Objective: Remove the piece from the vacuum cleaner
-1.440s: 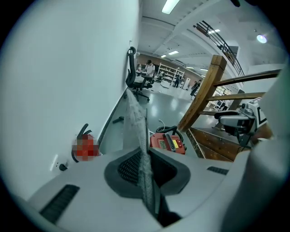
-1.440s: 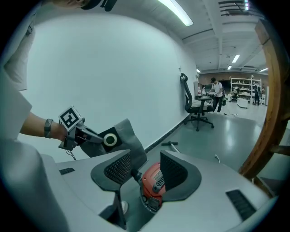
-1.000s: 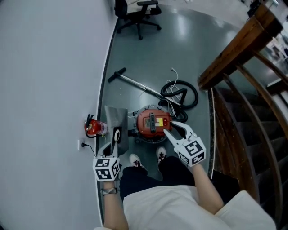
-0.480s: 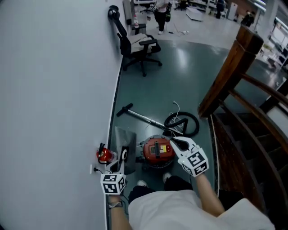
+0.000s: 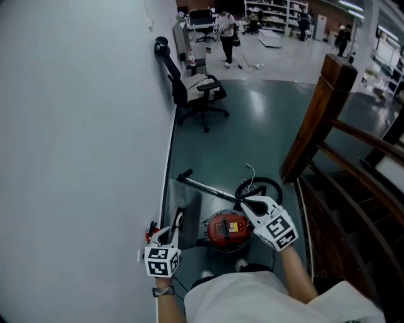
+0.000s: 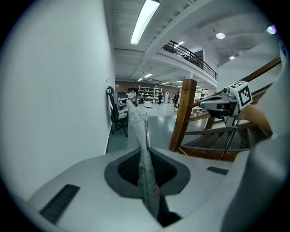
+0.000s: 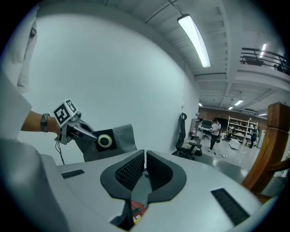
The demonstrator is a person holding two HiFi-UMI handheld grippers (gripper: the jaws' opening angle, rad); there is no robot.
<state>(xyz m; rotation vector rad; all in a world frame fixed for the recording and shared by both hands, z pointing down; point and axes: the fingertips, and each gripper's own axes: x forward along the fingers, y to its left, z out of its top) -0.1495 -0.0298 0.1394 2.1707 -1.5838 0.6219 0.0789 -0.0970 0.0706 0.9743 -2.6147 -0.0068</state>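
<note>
I'm looking down on the vacuum cleaner [image 5: 226, 231], a round red-topped canister on the dark green floor [image 5: 252, 126], close to the white wall [image 5: 82, 126]. The dust bag [image 5: 191, 211], a flat grey piece w/ a black collar and a white ring [image 7: 105, 141], is off the machine and up in the air. It hangs left of the canister, btw it and the wall.

The L claw [image 6: 144, 156] is pinching it. The grey fabric runs edge-on btw the two pads and sticks out well past the tips. The R claw [image 7: 144, 164] has just been closing, and its pads are pressed together w/ nothing btw them. It's held over the canister's right side, apart from the bag.

Behind the canister the black hose [image 5: 257, 188] lies coiled on the floor. The metal tube [image 5: 205, 186] w/ a black handle runs off left toward the wall. A bit of something red [image 5: 151, 232] shows by the wall just left of the L claw; can't tell what it is.

Further back an office chair [image 5: 197, 91] stands by the wall. On the right a wooden stair rail [image 5: 319, 126] w/ a thick post runs beside dark steps [image 5: 353, 208]. Way back, people [image 5: 226, 25] are near some shelves [image 5: 271, 9].
</note>
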